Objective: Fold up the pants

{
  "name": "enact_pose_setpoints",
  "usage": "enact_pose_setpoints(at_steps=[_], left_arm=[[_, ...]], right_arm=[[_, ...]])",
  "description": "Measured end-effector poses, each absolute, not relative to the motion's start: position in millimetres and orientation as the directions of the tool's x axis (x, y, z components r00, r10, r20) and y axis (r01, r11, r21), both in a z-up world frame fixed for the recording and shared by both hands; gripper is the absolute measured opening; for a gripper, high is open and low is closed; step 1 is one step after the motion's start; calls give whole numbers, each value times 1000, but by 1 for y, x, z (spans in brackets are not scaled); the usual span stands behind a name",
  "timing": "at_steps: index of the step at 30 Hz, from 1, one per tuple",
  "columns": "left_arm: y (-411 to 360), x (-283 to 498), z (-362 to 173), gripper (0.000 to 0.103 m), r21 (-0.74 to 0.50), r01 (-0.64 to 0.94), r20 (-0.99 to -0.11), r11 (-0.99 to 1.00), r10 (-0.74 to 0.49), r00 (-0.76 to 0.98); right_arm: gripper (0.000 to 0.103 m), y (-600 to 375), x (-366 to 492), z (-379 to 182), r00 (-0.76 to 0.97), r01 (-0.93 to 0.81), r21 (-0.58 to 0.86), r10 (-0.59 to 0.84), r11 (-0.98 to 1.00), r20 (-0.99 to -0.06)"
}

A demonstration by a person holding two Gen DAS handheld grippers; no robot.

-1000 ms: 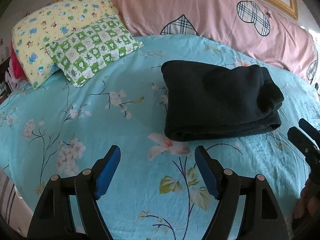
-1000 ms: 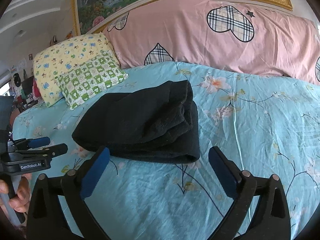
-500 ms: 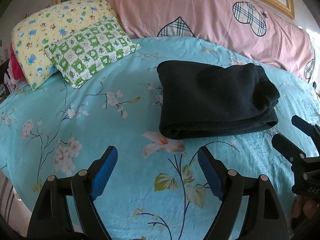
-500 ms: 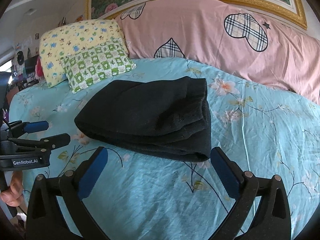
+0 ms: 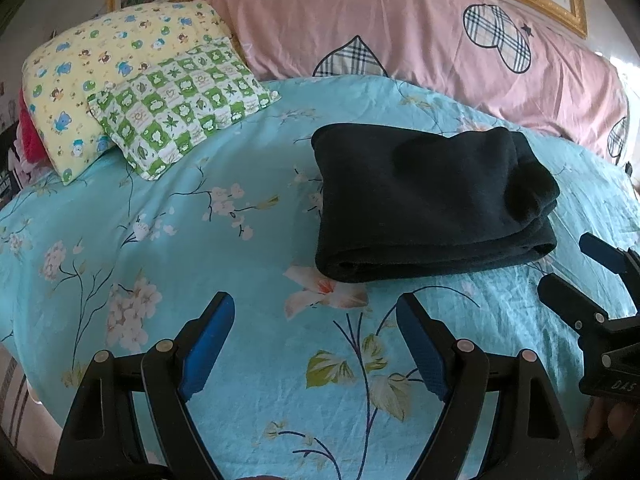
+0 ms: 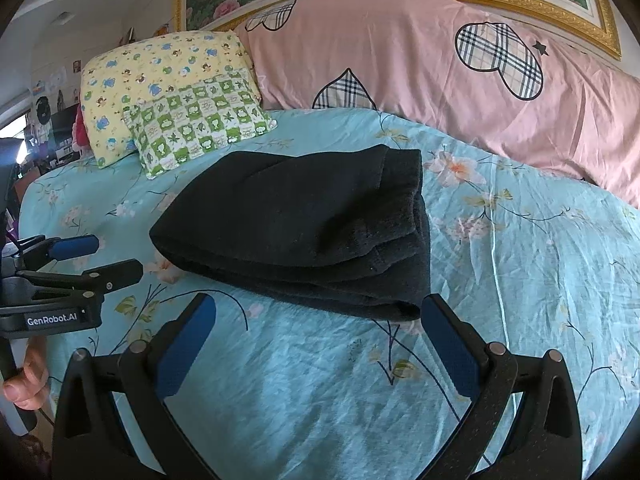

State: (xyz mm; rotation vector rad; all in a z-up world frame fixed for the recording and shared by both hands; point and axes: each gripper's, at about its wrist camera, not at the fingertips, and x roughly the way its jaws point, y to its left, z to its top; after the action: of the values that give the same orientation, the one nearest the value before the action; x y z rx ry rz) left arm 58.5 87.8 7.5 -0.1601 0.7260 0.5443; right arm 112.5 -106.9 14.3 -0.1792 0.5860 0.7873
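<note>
We judge the pants soft and thick, best taken at the folded edge; both grippers gape empty.

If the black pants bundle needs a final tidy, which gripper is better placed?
Right, marginally. The right gripper hangs open just short of the folded black pants, by the layered open-edge corner. The left gripper is also open but sits farther back, facing the smooth fold.

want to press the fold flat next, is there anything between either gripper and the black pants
Nothing visible. In both wrist views only bare floral bedsheet lies between the open left gripper, the open right gripper and the folded black pants. The pillows sit well beyond the pants.
</note>
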Motion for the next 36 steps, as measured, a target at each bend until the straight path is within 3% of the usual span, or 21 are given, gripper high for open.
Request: enact_pose_setpoints(at_steps=[36], left_arm=[[84, 64, 7, 84, 67, -502, -673, 862, 410, 615]], right_arm=[[102, -105, 111, 13, 559, -713, 54, 613, 699, -558]])
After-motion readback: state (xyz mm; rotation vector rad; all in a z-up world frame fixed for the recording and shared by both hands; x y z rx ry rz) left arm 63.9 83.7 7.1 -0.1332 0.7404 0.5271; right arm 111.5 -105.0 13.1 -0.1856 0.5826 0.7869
